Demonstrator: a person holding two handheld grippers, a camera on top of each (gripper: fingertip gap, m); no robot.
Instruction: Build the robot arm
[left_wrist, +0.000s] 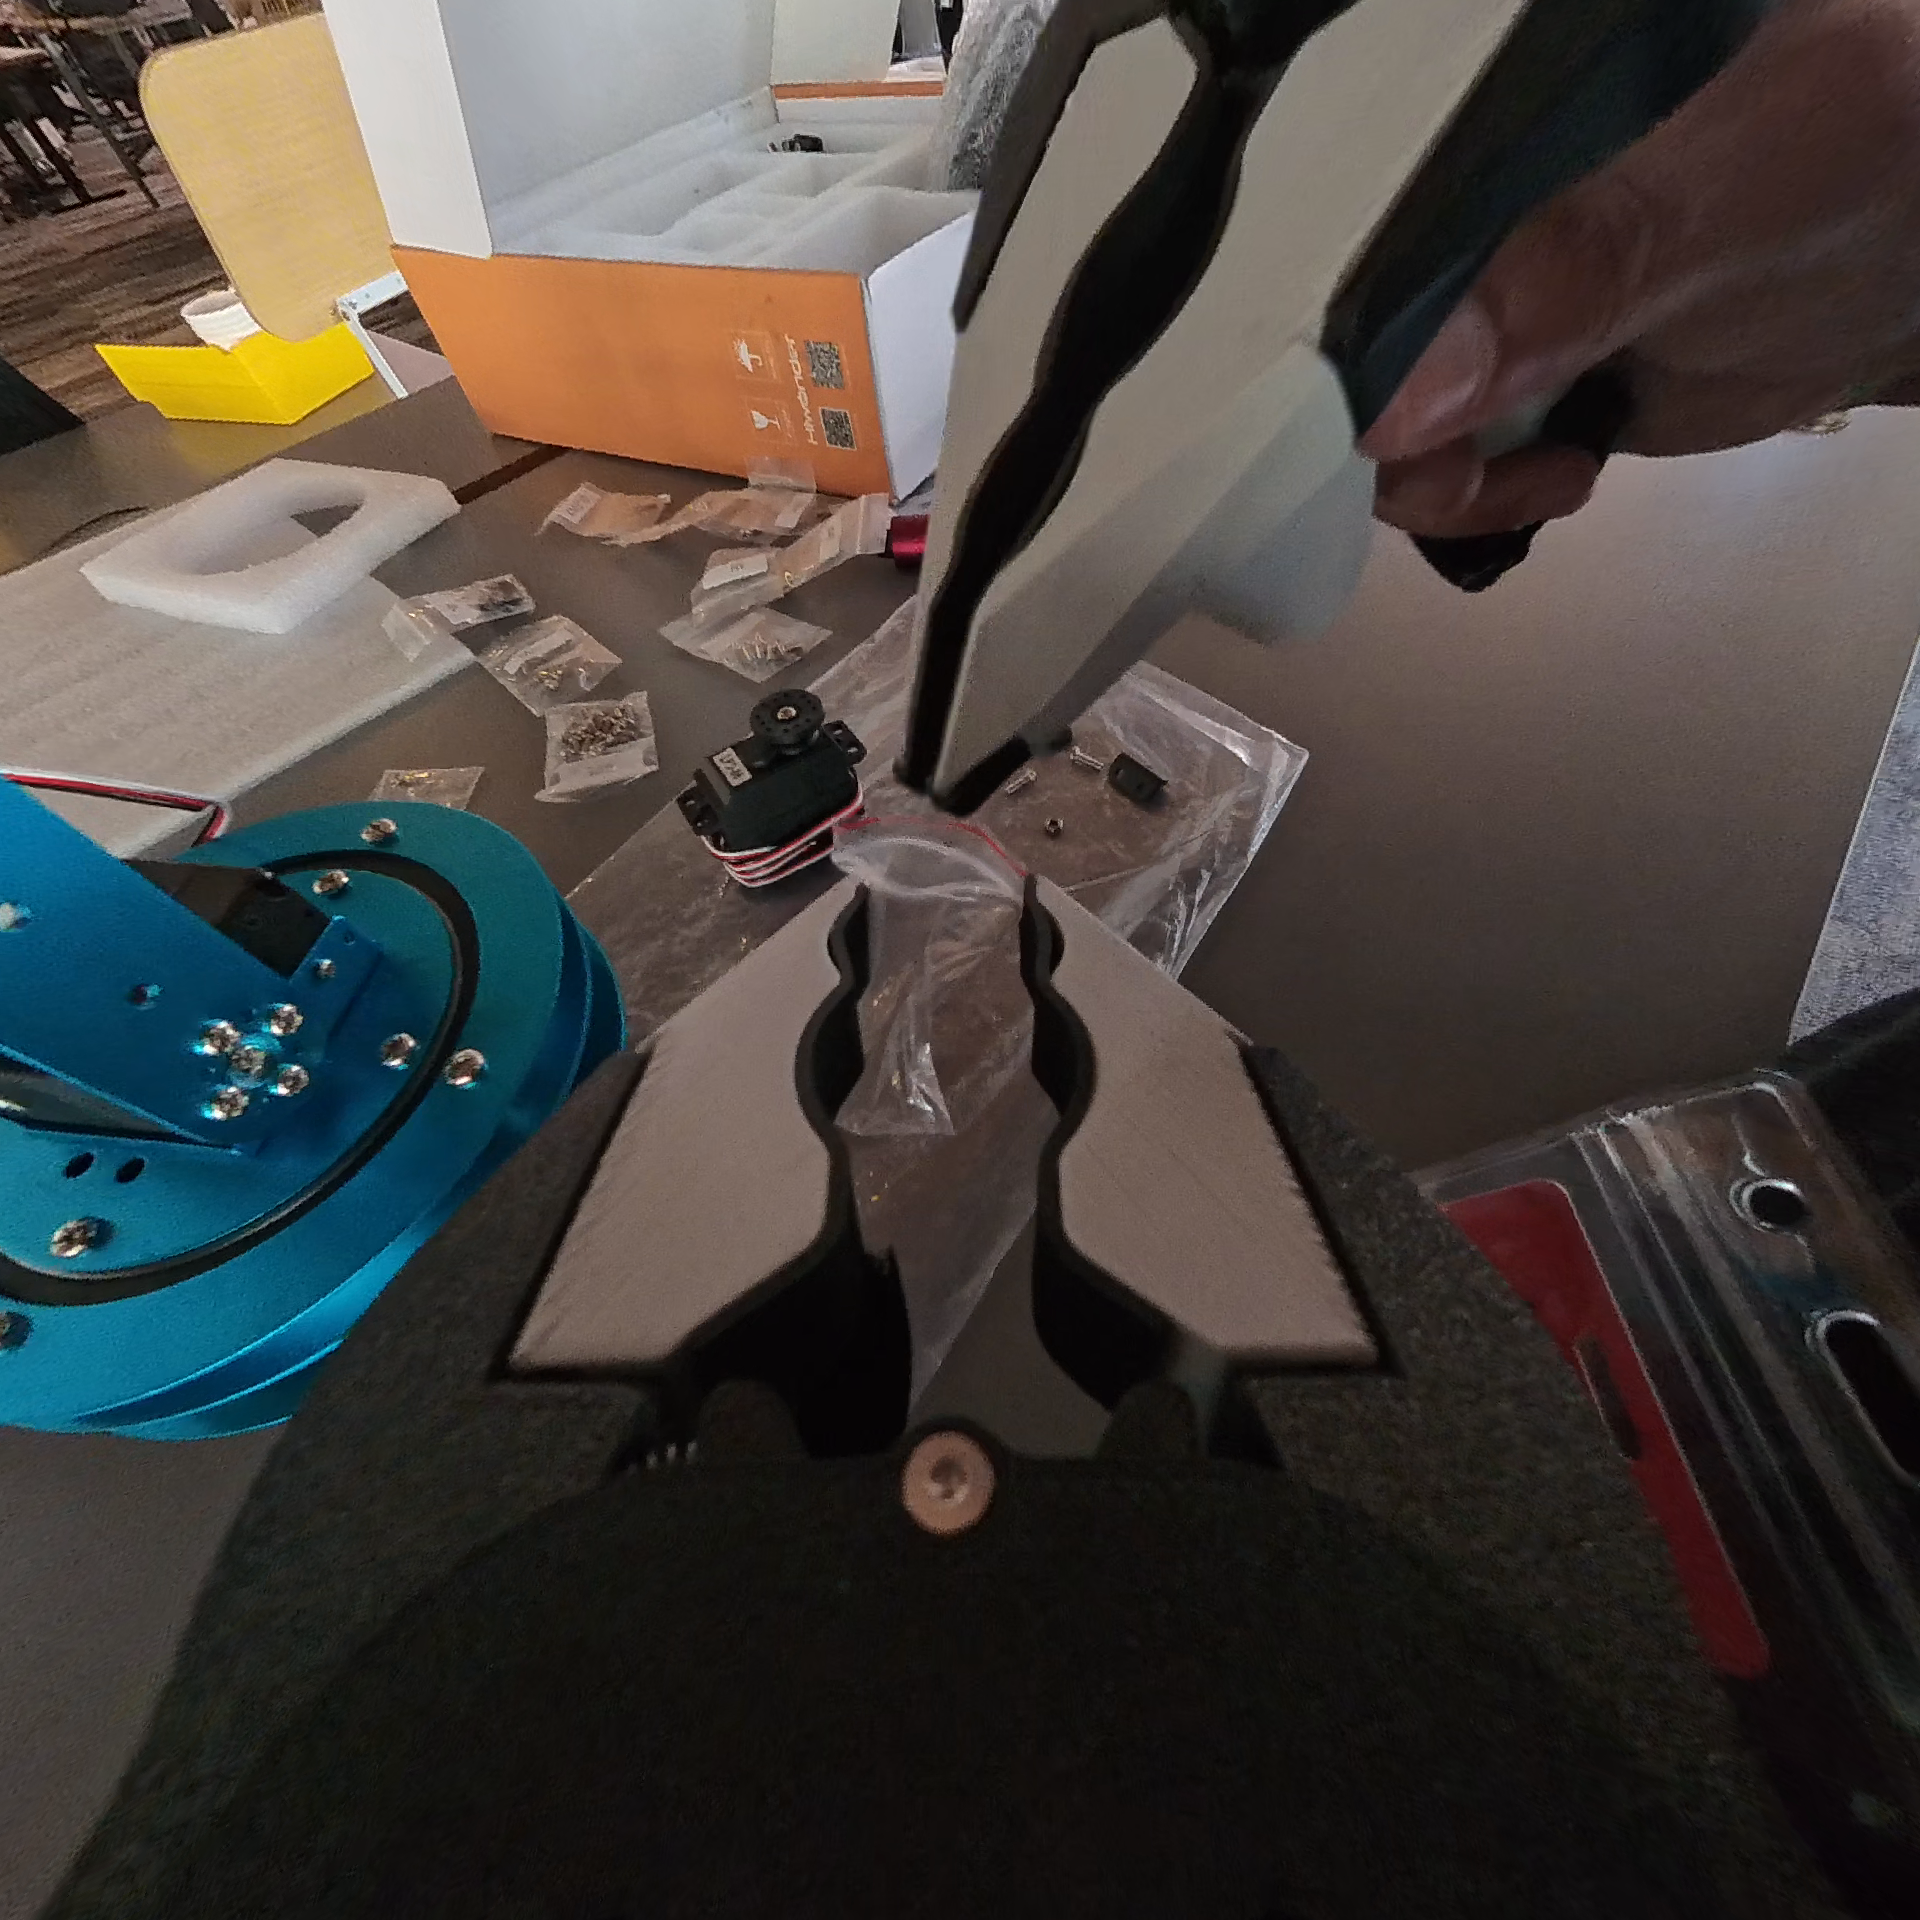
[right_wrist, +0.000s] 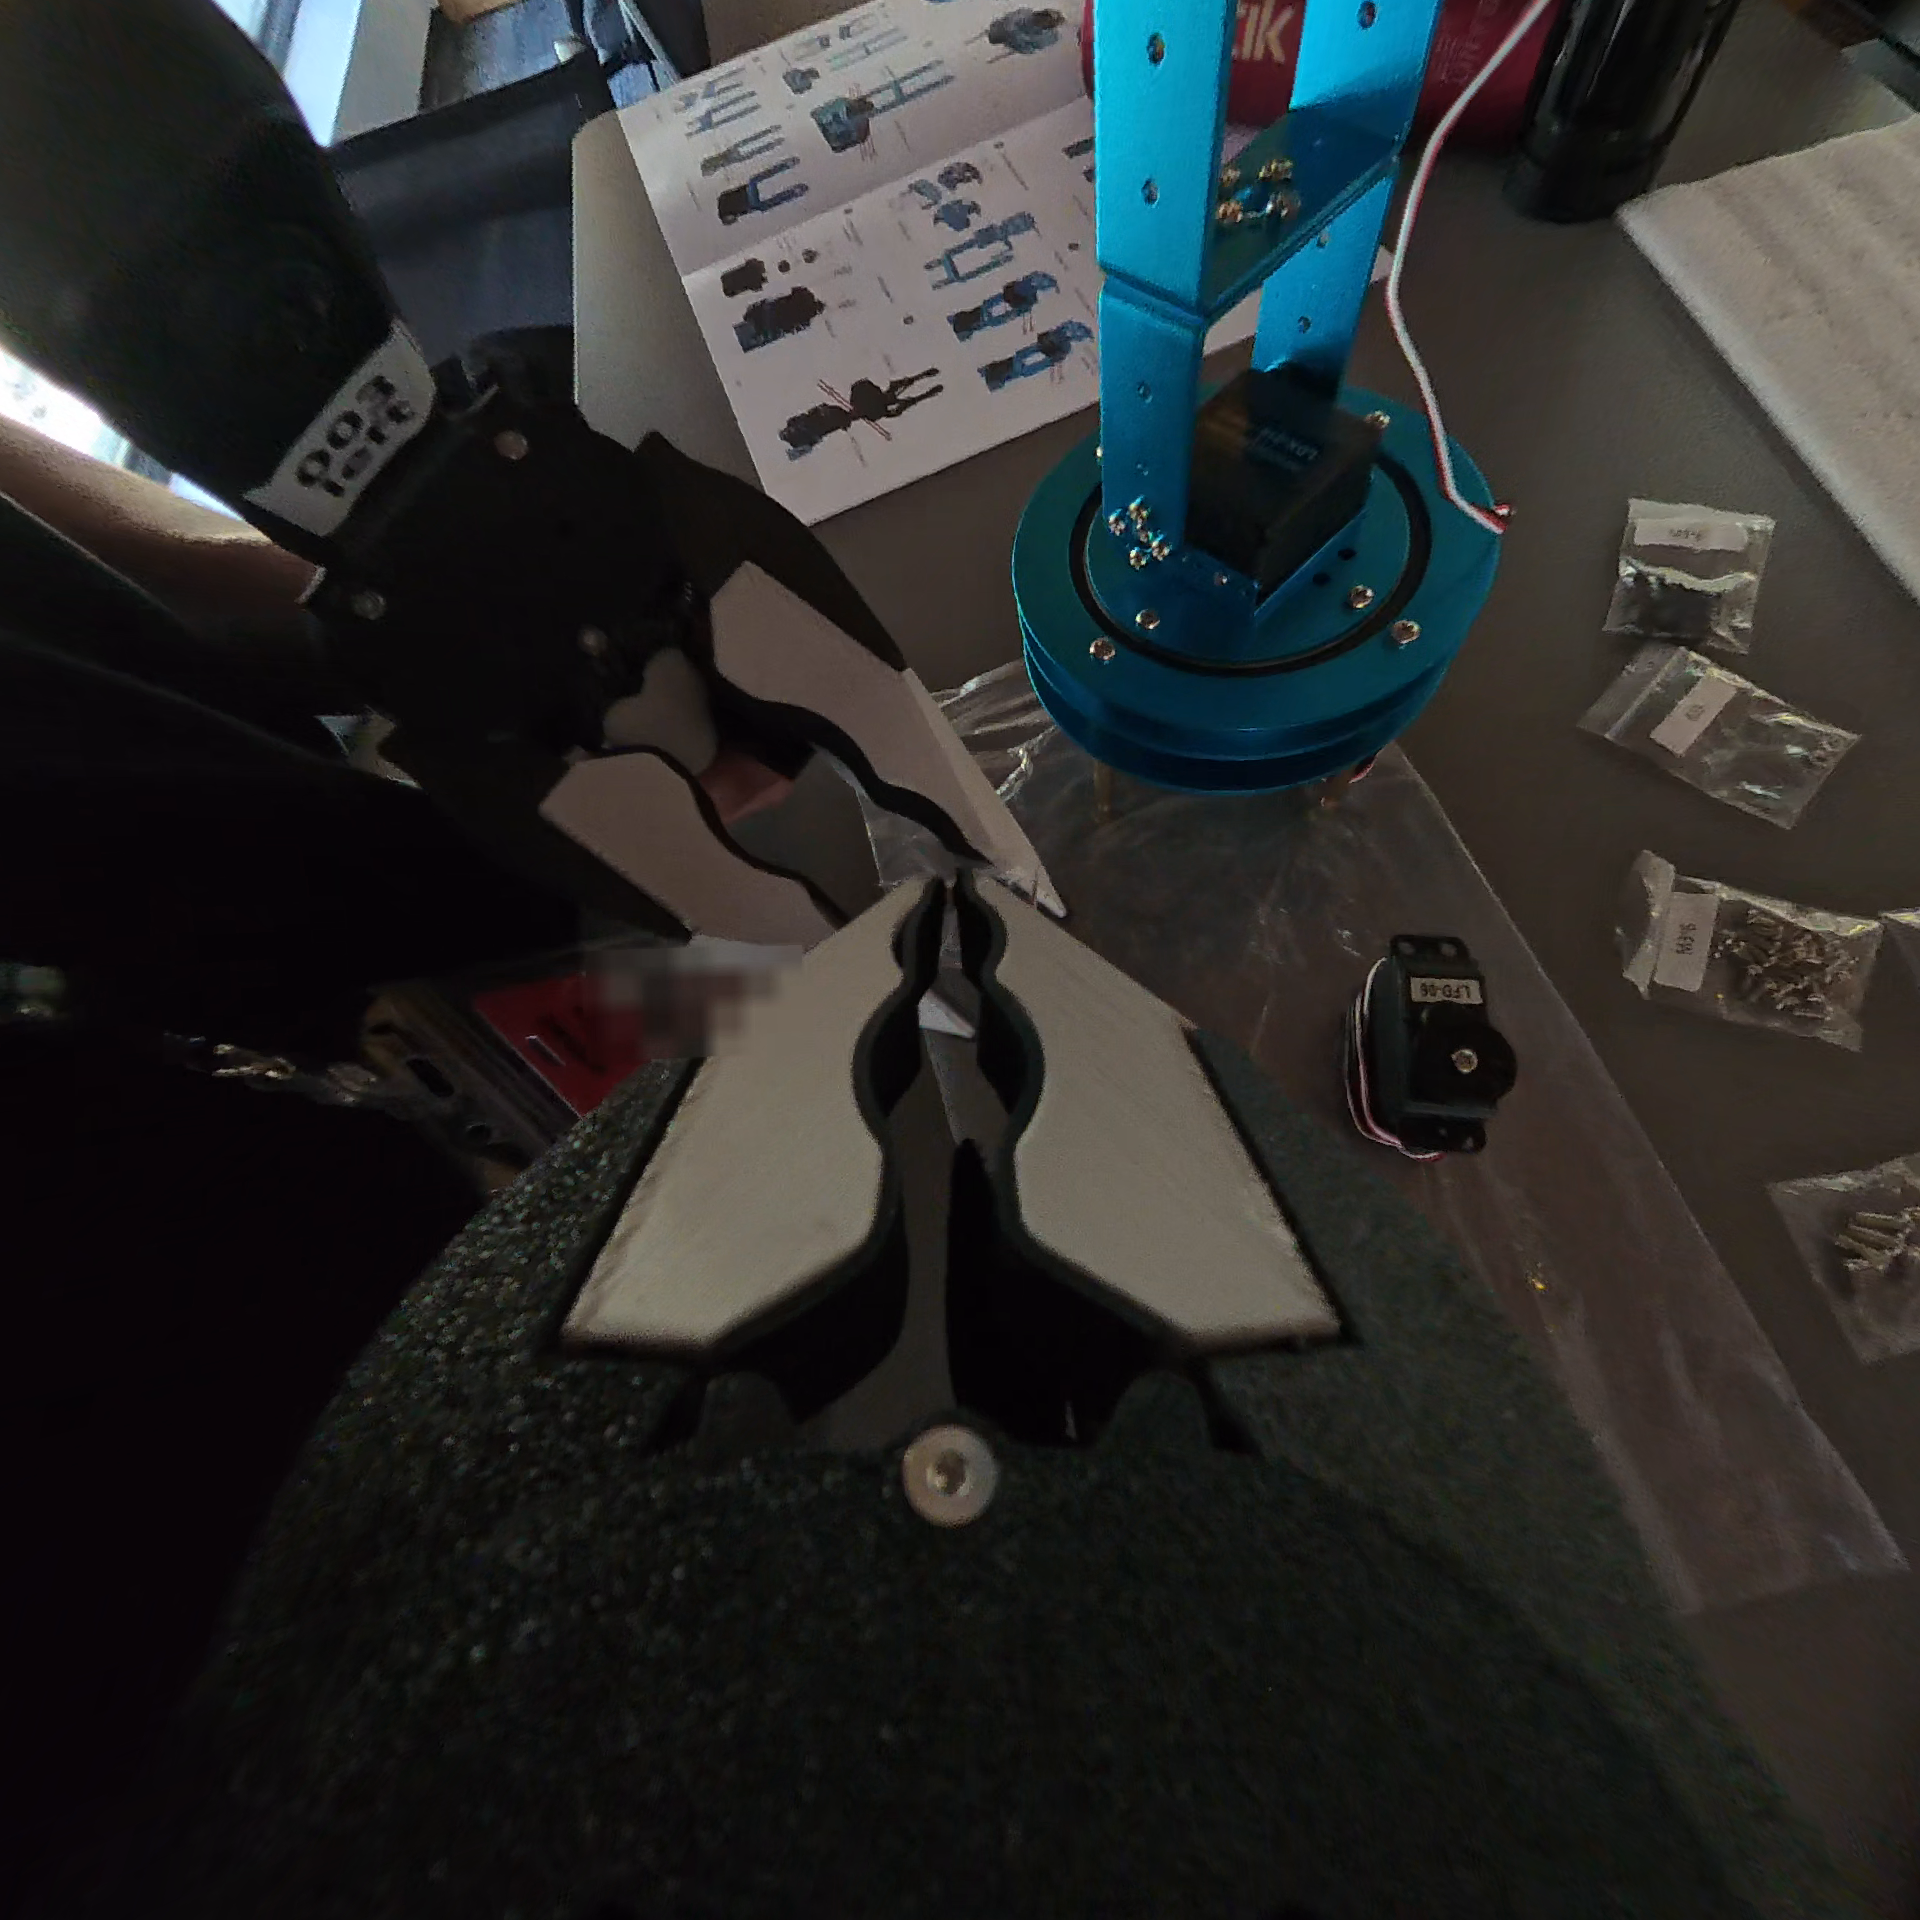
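left gripper (left_wrist: 943, 894): jaws narrow, small clear plastic bag (left_wrist: 914, 997) caught between fingers. right gripper (right_wrist: 951, 883): jaws nearly closed, tips pinching top edge of same bag. both grippers meet above large clear plastic sheet (left_wrist: 1195, 821) on surface (left_wrist: 1558, 779). black servo (left_wrist: 774, 790) with coiled wire lies just beside. blue metal turntable base (right_wrist: 1247, 644) near. screw packets (left_wrist: 592, 707) scattered farther off, orange box (left_wrist: 644, 353) behind.

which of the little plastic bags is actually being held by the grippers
The clear bag with the red zip line: the left gripper and right gripper both pinch it. The other small hardware bags lie flat on the table, untouched.
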